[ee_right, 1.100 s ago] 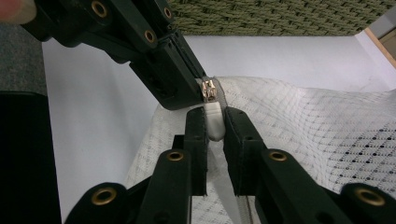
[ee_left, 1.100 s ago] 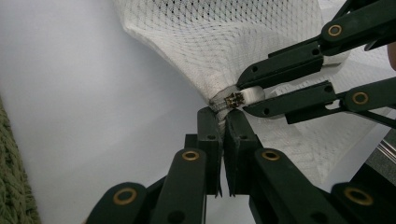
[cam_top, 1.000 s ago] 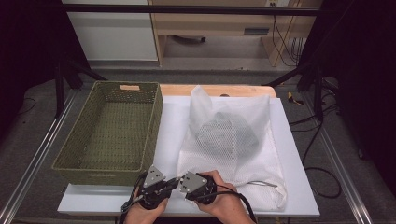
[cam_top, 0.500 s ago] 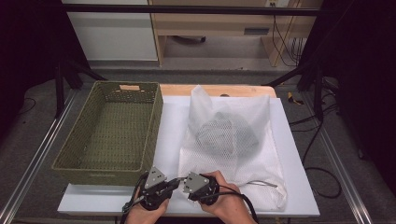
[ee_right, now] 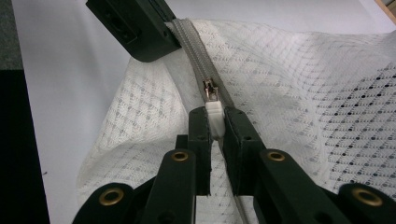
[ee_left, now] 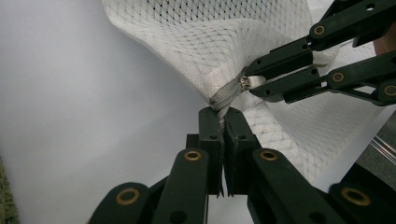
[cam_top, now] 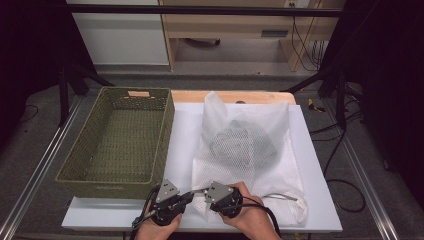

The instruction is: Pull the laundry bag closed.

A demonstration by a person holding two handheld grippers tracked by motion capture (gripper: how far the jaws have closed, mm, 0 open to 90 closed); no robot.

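The dark garment [cam_top: 245, 142] inside the mesh laundry bag [cam_top: 270, 170] is veiled, its shape unclear.

The mesh bag [cam_top: 248, 150] is white with a diamond weave and grey zip tape [ee_right: 198, 51]; the basket [cam_top: 120, 140] beside it is olive green; the tabletop [cam_top: 185, 135] white.
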